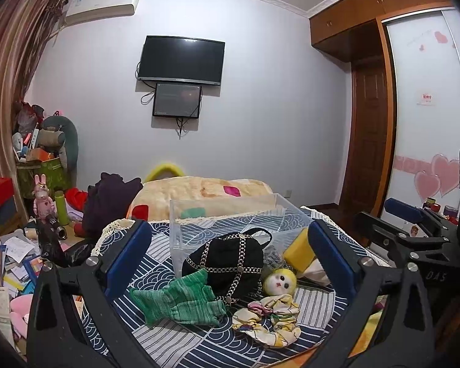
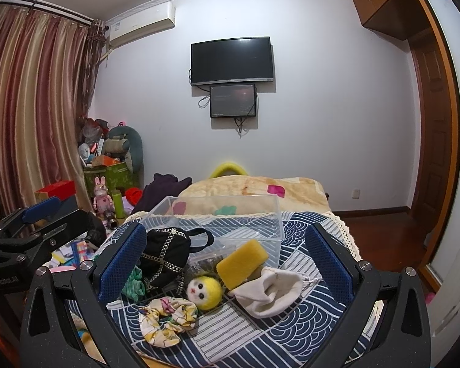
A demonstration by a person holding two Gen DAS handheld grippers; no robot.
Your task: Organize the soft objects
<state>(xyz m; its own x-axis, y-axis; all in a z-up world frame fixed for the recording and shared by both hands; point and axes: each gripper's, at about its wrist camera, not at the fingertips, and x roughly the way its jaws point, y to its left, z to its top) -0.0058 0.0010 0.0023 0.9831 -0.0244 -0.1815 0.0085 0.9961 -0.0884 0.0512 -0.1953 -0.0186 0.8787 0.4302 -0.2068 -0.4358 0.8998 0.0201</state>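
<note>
**Pre-grasp: both tools spread, nothing held**

Soft items sit clustered on the patterned cloth, just before the clear bin (image 2: 217, 217): green knit (image 1: 181, 299), doll head (image 2: 205, 288), white pouch (image 2: 266, 294). We'd pinch the pouch first with right tool (image 2: 227, 263); left tool (image 1: 230, 257) takes the knit. Bin looks empty, probably.

The black bag (image 2: 165, 254) hides most of the green glove (image 2: 134, 283).
</note>
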